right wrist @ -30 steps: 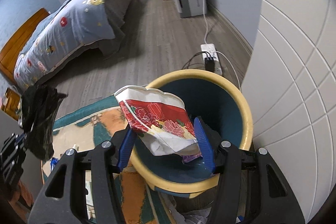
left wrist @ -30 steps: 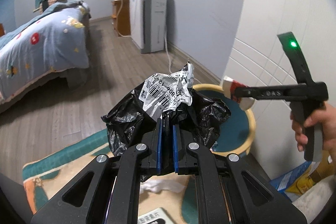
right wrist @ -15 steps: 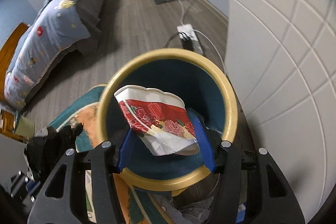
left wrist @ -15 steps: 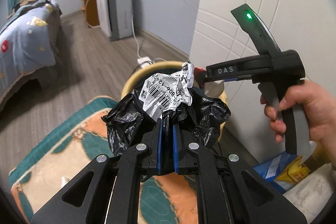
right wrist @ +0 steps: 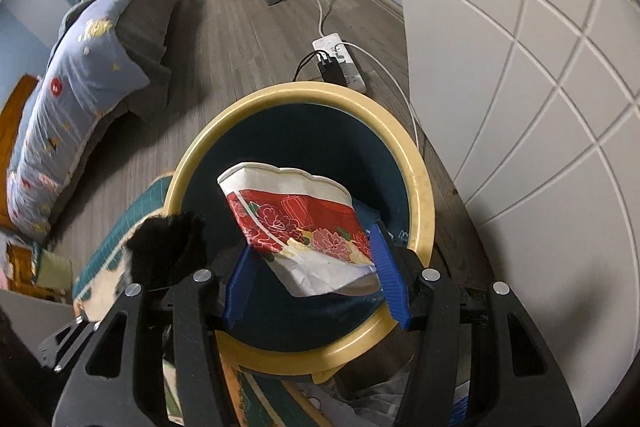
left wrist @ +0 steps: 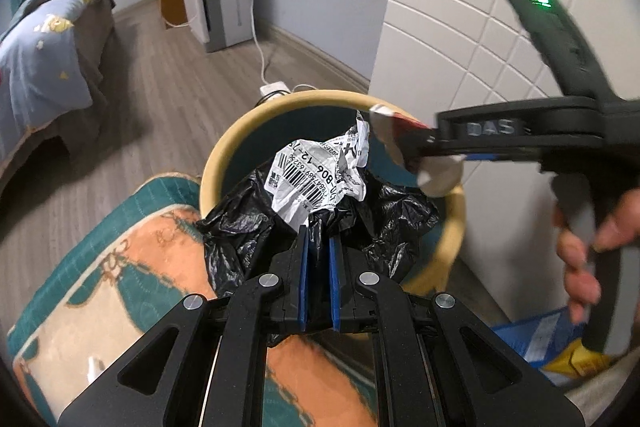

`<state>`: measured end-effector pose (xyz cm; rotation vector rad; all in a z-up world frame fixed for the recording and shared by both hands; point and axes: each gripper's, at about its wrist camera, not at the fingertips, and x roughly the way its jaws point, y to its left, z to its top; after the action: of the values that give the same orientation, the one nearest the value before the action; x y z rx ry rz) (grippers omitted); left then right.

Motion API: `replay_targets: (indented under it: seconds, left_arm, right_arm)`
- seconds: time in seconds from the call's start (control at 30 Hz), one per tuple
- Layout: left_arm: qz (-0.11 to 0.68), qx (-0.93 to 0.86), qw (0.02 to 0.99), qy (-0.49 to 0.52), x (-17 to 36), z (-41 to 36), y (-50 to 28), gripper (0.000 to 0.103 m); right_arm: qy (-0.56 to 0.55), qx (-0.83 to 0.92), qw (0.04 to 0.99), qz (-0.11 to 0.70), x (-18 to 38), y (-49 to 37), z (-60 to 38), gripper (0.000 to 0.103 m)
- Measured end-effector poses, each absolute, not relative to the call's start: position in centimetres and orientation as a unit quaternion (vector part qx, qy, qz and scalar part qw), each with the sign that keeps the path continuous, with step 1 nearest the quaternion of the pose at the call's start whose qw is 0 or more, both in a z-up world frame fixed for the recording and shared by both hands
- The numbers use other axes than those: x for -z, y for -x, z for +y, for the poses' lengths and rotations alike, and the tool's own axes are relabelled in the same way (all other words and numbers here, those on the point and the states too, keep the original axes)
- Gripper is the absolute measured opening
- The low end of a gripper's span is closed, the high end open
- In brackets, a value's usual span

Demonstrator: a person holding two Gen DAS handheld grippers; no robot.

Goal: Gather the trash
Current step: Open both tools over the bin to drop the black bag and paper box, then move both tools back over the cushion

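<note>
Both loads over bin [right wrist: 420, 187]: right gripper [right wrist: 312, 267] pinches paper cup [right wrist: 304, 227] mid-frame; left gripper [left wrist: 318, 267] clamps black bag [left wrist: 240, 227] at lower rim.

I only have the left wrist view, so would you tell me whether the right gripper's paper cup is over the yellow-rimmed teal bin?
Observer: Yes, the crushed white paper cup with red flowers hangs over the yellow-rimmed teal bin, within its rim.
Operator: Is it gripped on both sides?
Observer: The right gripper presses both blue pads on its crumpled lower half.
Operator: Where does my bag appear?
Observer: The black plastic bag overlaps the bin's left rim.
</note>
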<state>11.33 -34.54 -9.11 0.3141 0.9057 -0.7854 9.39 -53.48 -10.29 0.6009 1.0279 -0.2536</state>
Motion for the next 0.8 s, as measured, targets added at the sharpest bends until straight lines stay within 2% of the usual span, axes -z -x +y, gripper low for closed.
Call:
replay_targets:
  seconds: [0.07,0.1,0.13,0.2,0.23,0.3,0.43,0.53,0.8]
  left_arm:
    - [0.416,0.362,0.82,-0.151,9.3,-35.0,-11.8,0.011]
    - [0.412,0.36,0.824,-0.149,9.2,-35.0,-11.9,0.019]
    - [0.41,0.359,0.826,-0.145,9.1,-35.1,-12.0,0.033]
    - [0.404,0.357,0.831,-0.136,8.8,-34.8,-12.0,0.051]
    - [0.399,0.357,0.834,-0.135,8.5,-34.7,-11.9,0.056]
    - [0.394,0.354,0.837,-0.139,8.1,-34.2,-11.7,0.059]
    - [0.386,0.336,0.847,-0.143,6.9,-31.7,-10.9,0.078]
    - [0.381,0.311,0.861,-0.13,5.4,-28.7,-9.9,0.092]
    - [0.372,0.225,0.896,-0.093,0.6,-18.5,-7.2,0.095]
  right_arm:
    - [-0.287,0.118,0.821,0.479,10.3,-9.5,-53.5,0.056]
    - [-0.285,0.118,0.824,0.476,10.1,-9.5,-53.4,0.056]
    - [-0.283,0.118,0.825,0.475,10.0,-9.5,-53.3,0.058]
    - [-0.278,0.119,0.828,0.471,9.7,-9.6,-53.0,0.07]
    - [-0.276,0.12,0.83,0.469,9.4,-9.7,-52.8,0.073]
    - [-0.276,0.118,0.832,0.467,9.1,-9.9,-52.4,0.073]
    - [-0.265,0.107,0.839,0.463,8.0,-10.1,-51.0,0.092]
    - [-0.253,0.101,0.845,0.46,6.5,-9.8,-49.6,0.097]
    - [-0.154,0.1,0.868,0.462,2.3,-8.1,-40.9,0.097]
